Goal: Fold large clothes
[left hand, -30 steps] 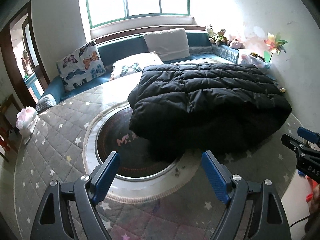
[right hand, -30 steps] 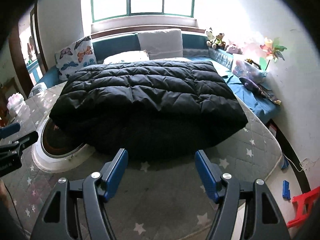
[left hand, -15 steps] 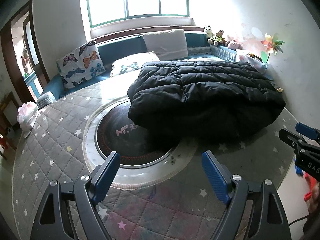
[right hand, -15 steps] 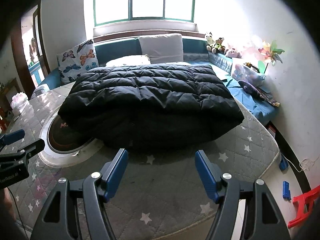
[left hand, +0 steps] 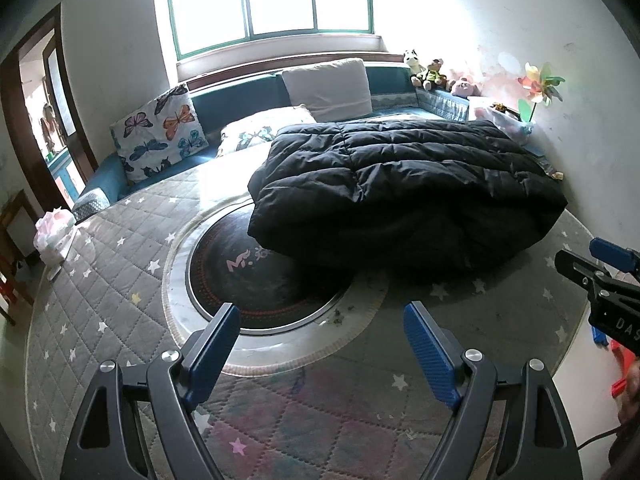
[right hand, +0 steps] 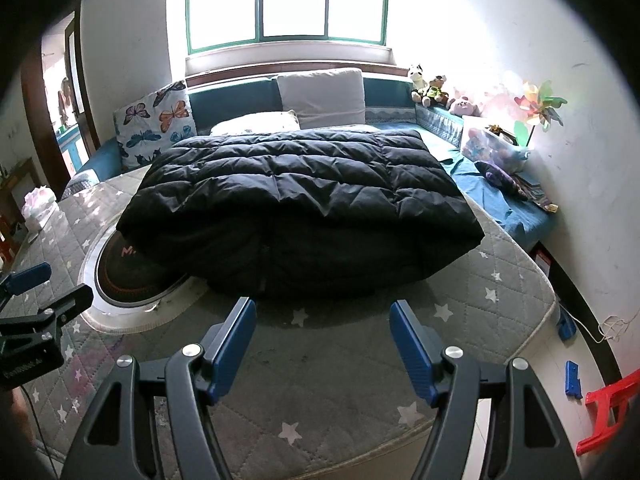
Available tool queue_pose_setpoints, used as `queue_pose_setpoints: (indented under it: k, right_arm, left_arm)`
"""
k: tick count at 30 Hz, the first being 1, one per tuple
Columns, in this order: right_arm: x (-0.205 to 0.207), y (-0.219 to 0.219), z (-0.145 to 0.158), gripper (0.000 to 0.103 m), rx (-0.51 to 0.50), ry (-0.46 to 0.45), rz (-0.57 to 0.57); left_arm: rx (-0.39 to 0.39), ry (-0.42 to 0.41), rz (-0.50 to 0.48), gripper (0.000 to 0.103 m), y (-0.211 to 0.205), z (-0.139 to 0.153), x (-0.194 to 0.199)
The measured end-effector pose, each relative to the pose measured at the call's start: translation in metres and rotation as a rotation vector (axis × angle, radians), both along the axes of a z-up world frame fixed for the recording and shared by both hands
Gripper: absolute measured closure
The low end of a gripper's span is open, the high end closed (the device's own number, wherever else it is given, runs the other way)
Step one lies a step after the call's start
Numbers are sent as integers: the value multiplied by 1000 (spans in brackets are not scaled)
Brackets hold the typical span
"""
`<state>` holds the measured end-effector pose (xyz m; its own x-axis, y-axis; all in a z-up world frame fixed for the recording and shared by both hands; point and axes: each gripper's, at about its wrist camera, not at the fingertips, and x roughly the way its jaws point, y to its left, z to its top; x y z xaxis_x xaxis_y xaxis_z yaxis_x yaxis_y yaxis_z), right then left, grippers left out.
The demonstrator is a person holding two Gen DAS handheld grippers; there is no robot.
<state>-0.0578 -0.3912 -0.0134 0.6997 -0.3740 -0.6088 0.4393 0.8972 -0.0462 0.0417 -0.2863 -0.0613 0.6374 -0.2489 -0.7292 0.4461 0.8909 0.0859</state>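
the black quilted puffer coat lies folded in a thick bundle on the grey star-patterned quilted tabletop cover, its left edge overhanging the round dark glass insert with a white rim set into the tabletop. from the left wrist view the coat sits at 1 o'clock, the insert at 12 o'clock just ahead of the left claw. the left claw hangs above the cover with its blue pads wide apart, holding nothing. the right claw is likewise spread apart and empty, with the coat's near edge at 12 o'clock just beyond its tips.

behind the coat, a teal bench sofa carries a butterfly-print cushion at 10 o'clock and a plain grey cushion at 12 o'clock. at 2 o'clock stand small plush toys, a colourful pinwheel and a clear plastic box holding mixed small items too blurred to name. a red plastic stool stands on the floor at 4 o'clock.
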Motion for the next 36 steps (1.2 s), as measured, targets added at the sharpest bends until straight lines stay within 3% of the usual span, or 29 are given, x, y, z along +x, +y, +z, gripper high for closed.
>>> queue_pose_setpoints:
  k: [36]
  right_arm:
    - [0, 4, 1, 27, -1, 6, 10]
  left_arm:
    - [-1, 11, -8, 13, -9, -4, -2]
